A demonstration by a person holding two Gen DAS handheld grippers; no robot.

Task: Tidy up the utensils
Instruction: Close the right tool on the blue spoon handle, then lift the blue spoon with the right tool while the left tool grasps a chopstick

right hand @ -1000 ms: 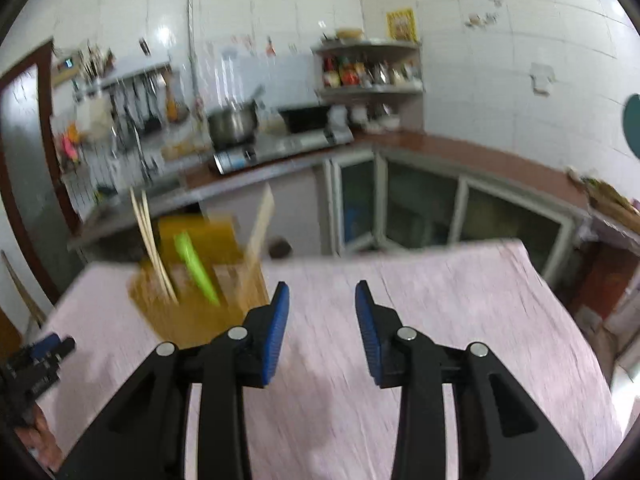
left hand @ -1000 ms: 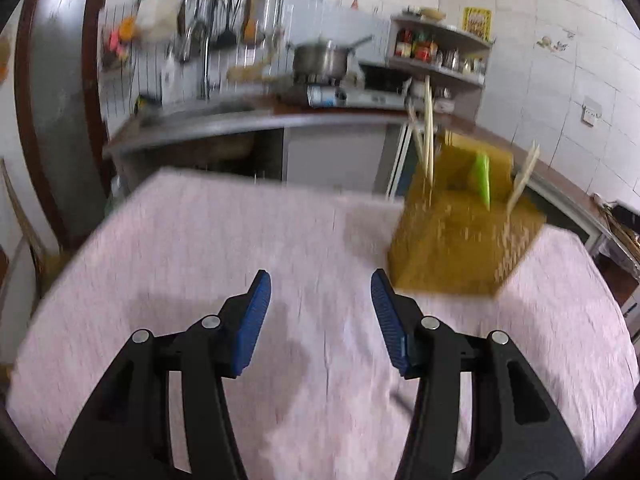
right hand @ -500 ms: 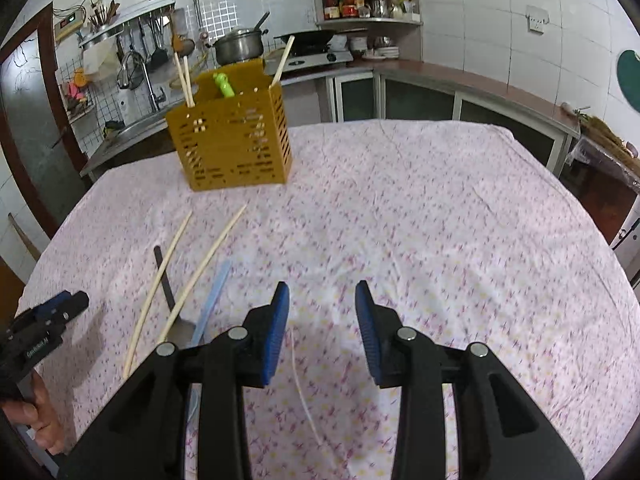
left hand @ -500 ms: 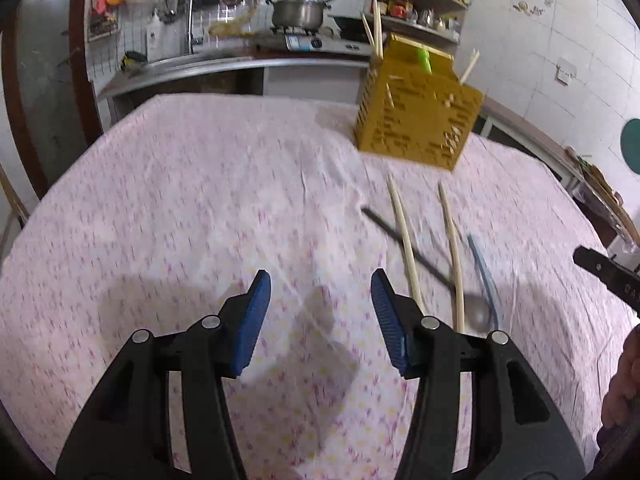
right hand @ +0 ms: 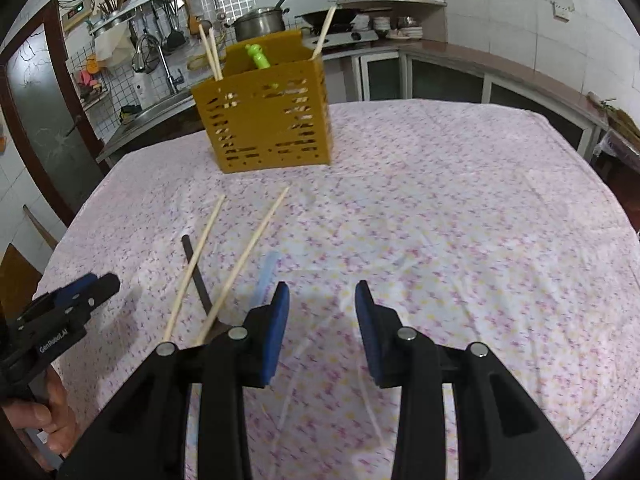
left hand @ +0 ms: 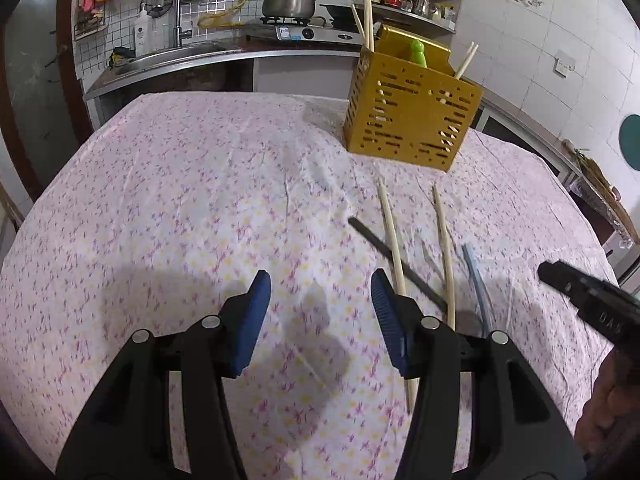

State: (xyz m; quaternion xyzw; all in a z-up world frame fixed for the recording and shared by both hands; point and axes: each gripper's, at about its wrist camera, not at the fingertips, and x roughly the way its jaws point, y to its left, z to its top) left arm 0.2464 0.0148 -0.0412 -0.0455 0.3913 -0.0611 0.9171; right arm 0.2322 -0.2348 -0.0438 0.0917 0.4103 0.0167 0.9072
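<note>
Left wrist view: the left tool (left hand: 318,312) hovers low over a counter (left hand: 160,200) draped in a pink flowered cloth, blue pads spread apart and grasping nothing.
Right wrist view: the right tool (right hand: 322,328) hangs over the same cloth, likewise released and empty.
Utensil holder: a yellow slotted box (right hand: 266,120) stands upright at the far side of the counter, with kitchen cabinets behind it.
Inside the holder: a pair of chopsticks (right hand: 211,53) leans at one corner, a single stick (right hand: 323,32) at the other, a green handle (right hand: 258,56) between them.
Loose utensils: two pale chopsticks (left hand: 390,232) (left hand: 444,240) lie on the cloth between the holder and the tools, nearly side by side, pointing toward the holder.
Dark utensil: a spoon with a black handle (left hand: 394,258) lies slantwise under the nearer chopstick; its bowl is mostly hidden behind the left tool.
Blue item: a translucent blue strip (right hand: 266,276) lies just beside the chopsticks, near the right tool's left pad.
Positions: the loose utensils sit between the two tools, well apart from the holder.
</note>
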